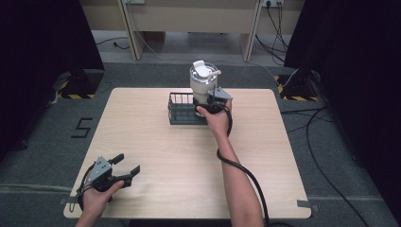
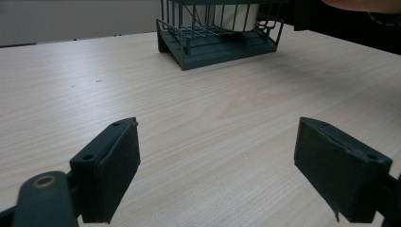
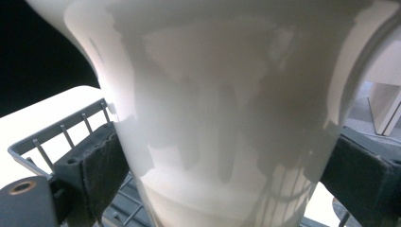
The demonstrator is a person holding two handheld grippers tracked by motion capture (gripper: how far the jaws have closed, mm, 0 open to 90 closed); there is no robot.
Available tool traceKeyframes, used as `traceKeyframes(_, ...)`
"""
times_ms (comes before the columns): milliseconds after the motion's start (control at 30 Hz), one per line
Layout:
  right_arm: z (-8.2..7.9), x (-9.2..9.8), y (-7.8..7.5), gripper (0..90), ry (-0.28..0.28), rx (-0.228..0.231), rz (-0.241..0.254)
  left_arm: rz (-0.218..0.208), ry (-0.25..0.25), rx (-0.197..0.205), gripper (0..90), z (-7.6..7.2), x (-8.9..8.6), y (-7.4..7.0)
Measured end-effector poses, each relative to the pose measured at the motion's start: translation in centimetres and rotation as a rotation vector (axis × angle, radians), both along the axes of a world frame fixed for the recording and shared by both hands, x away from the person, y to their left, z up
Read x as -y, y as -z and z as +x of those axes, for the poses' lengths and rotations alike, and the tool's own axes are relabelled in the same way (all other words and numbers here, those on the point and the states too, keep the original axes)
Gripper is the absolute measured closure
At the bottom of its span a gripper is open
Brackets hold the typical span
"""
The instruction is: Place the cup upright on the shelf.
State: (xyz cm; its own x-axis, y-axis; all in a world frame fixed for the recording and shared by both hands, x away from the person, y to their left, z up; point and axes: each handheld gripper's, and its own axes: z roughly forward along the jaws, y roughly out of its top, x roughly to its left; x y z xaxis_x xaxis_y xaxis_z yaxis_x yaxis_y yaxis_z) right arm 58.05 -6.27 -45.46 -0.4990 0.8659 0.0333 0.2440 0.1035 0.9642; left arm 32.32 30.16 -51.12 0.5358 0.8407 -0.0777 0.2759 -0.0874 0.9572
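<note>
Now the right tool (image 1: 211, 105) clamps the white tumbler (image 1: 203, 80) in the wire basket (image 1: 181, 113); the left tool (image 1: 124, 167) gapes wide.

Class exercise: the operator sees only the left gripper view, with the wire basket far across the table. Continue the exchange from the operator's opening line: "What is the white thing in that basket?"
Observer: A tall white tumbler with a lid and a side handle; its base is inside the right end of the wire basket.
Operator: Is the other gripper near it?
Observer: Yes. In the right gripper view, the right gripper has its jaws pressed against both sides of the tumbler's lower body.
Operator: And where is my gripper on the table?
Observer: The left gripper is over the near left corner of the table, jaws open and holding nothing.
</note>
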Motion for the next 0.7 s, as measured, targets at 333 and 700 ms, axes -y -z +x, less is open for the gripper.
traceKeyframes(333, -0.6, 0.5, 0.3, 9.6, -0.003, -0.008, 0.003, 0.001, 0.002, 0.001, 14.6, 0.0, 0.1, 0.0)
traceKeyframes(700, -1.8, 1.3, -0.1, 10.2, -0.006, 0.005, 0.000, 0.003, 0.004, -0.001, 14.6, 0.0, 0.1, 0.0)
